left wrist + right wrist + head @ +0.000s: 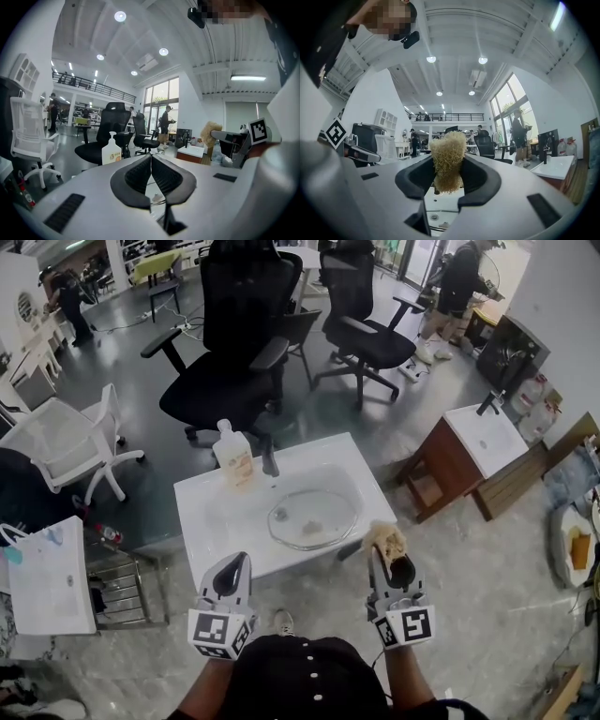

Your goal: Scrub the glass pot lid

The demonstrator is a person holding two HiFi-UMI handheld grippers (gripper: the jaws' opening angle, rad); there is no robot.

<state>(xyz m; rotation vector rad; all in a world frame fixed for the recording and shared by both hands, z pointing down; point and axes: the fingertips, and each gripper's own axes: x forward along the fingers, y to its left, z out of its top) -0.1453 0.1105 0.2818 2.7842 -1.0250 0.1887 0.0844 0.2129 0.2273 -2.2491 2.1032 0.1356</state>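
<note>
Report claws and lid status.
Left claw shut, empty. Right claw shut on tan fibrous scrub pad. Round clear glass pot lid lying in white sink. Nothing blocks it.

Two grippers: left gripper at 7 o'clock, right gripper at 5. One lid, one scrubber, one soap bottle. Two sinks, near sink at centre and far sink at 3, each with one faucet. Two black chairs at 12, one white chair at 9. Two people, at 10 and 1. One white bag at 8. Two jugs at 2.
</note>
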